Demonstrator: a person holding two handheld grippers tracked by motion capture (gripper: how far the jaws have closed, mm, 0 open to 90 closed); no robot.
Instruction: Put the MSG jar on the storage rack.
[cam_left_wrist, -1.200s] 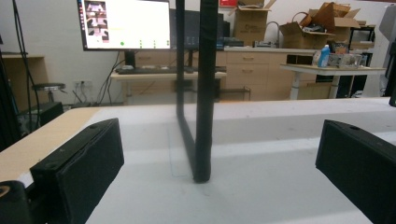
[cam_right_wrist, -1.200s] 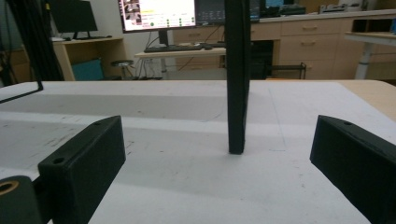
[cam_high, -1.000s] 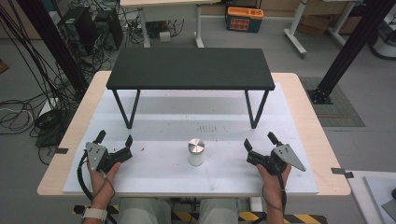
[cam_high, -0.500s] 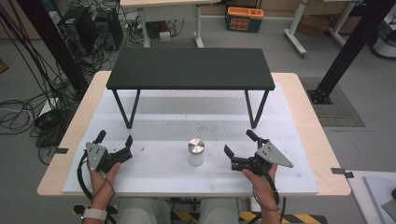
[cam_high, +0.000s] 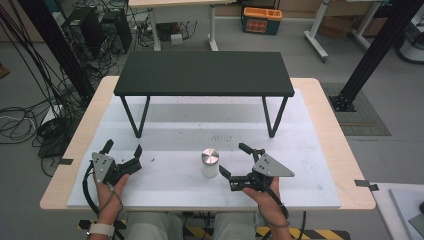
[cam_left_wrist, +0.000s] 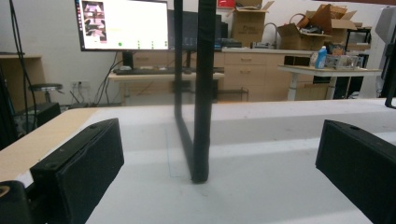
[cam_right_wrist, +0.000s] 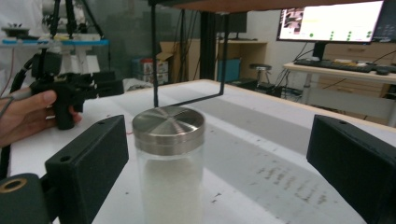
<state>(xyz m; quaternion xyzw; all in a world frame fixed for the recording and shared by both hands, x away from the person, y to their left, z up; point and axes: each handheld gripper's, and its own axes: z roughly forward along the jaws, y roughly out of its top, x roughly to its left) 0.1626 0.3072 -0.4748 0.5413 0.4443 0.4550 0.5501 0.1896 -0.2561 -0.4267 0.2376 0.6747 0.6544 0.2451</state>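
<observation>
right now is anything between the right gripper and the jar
Nothing: in the high view only bare white mat separates the open right gripper from the jar.

1 jar w/ 1 metal lid, just off the right gripper fingers. 2 grippers, the other being the left gripper. 1 black shelf beyond both.

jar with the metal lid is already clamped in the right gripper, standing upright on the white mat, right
Not quite. The jar stands upright on the white mat, but the right gripper is not clamped on it: the right gripper view shows its jaws wide open, the jar ahead of them and untouched. The high view also shows the jar apart from that gripper.
</observation>
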